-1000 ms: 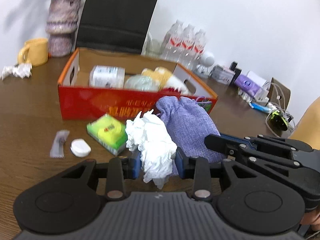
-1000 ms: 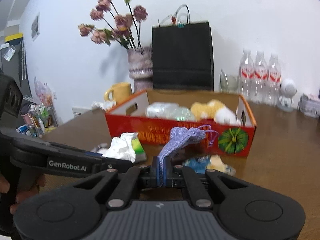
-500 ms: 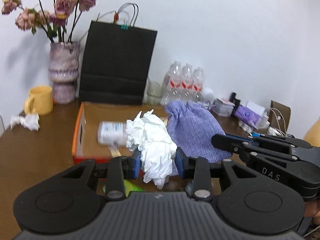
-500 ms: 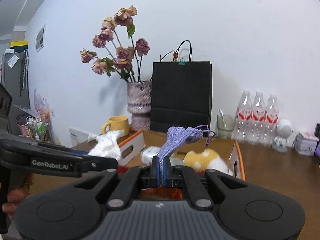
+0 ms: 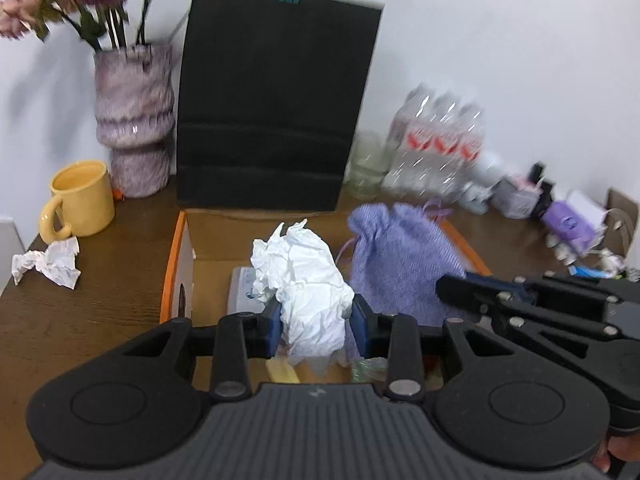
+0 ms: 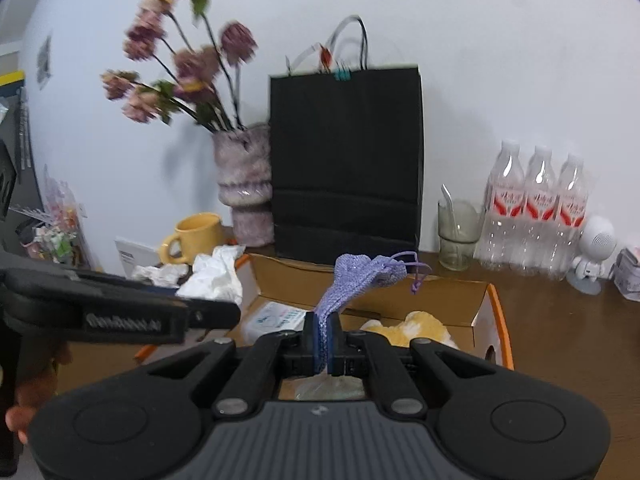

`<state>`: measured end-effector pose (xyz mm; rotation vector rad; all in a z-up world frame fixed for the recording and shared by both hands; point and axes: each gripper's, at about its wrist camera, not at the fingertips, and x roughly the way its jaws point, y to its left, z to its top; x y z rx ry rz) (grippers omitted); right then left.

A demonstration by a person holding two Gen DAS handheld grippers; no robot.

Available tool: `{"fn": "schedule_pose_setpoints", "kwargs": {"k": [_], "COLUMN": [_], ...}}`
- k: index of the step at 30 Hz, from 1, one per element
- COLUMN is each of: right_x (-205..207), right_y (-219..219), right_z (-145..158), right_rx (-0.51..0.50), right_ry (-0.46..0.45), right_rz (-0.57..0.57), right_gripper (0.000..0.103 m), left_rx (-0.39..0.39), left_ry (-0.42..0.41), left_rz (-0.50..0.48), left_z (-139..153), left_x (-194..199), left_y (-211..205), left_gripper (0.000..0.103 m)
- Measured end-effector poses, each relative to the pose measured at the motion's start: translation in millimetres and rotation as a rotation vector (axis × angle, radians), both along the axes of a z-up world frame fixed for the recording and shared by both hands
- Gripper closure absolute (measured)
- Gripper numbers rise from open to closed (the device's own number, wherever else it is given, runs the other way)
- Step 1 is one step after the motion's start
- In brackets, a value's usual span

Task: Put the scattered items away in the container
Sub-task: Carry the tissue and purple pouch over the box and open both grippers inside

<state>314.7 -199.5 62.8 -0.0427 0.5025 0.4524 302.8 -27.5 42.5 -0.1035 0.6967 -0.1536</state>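
Note:
My left gripper (image 5: 316, 324) is shut on a crumpled white tissue (image 5: 304, 280) and hangs over the open cardboard box (image 5: 180, 264) with its orange rim. To its right, the right gripper (image 5: 472, 288) carries a purple knitted pouch (image 5: 400, 264). In the right wrist view my right gripper (image 6: 323, 340) is shut on the purple knitted pouch (image 6: 352, 280), which stands up from the pads over the box (image 6: 492, 312). A yellow plush toy (image 6: 412, 328) and a white packet (image 6: 276, 316) lie inside. The left gripper (image 6: 216, 312) with its tissue (image 6: 216, 276) shows at the left.
Behind the box stand a black paper bag (image 5: 276, 104), a vase of flowers (image 5: 134, 120), a yellow mug (image 5: 80, 200), a glass (image 6: 458, 236) and three water bottles (image 6: 536, 208). Another crumpled tissue (image 5: 48, 260) lies on the wooden table (image 5: 80, 320) at left. Small clutter fills the right side.
Both grippers have lifted and moved forward with their loads, from the table in front of the box to above its opening. The loose items in front have dropped out of view.

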Motion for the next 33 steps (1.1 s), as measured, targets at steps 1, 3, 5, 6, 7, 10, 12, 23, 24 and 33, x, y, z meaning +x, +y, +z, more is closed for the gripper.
{"fn": "schedule_pose_setpoints", "kwargs": {"k": [1,3,5,6,7,10,12,23,24,33], "right_x": [9.5,27.2,41.7,47.9,52.6,69.1,78.2,101.2,101.2,84.4], "right_y": [3.2,9.0,12.5,13.3,14.0,17.9,21.6,24.6,23.6,9.0], "right_z": [-2.4,-7.7,-14.1,-17.5,-20.6,-29.4,-34.4,-46.8,-46.7,-36.0], "right_rx": [-0.011,-0.031,-0.050,-0.059,-0.066,-0.081,-0.096,-0.110,-0.108,-0.125], "right_ry": [0.011,0.034,0.058,0.070,0.081,0.115,0.131,0.209,0.214,0.215], "right_rz": [-0.007,-0.015,-0.021,-0.023,-0.023,-0.024,-0.027,-0.037,-0.040,-0.070], "right_gripper": [0.100,0.100,0.100,0.100,0.100,0.100,0.100,0.091,0.089,0.025], "left_rx": [0.017,0.053,0.084,0.097,0.107,0.134,0.150,0.192,0.195,0.194], "left_ry": [0.018,0.050,0.082,0.097,0.108,0.140,0.157,0.179,0.177,0.131], "left_rz": [0.004,0.020,0.028,0.033,0.037,0.056,0.069,0.098,0.096,0.099], "left_z": [-3.9,-12.5,-19.8,-23.8,-26.8,-35.4,-40.4,-47.3,-46.9,-33.3], "left_x": [8.5,24.9,38.5,45.2,50.2,67.8,75.8,86.7,85.5,61.6], "left_y": [-1.2,-1.8,-0.6,0.5,1.6,3.4,2.8,-0.3,-1.1,-1.0], "left_gripper": [0.068,0.068,0.068,0.068,0.068,0.067,0.067,0.052,0.051,0.015]}}
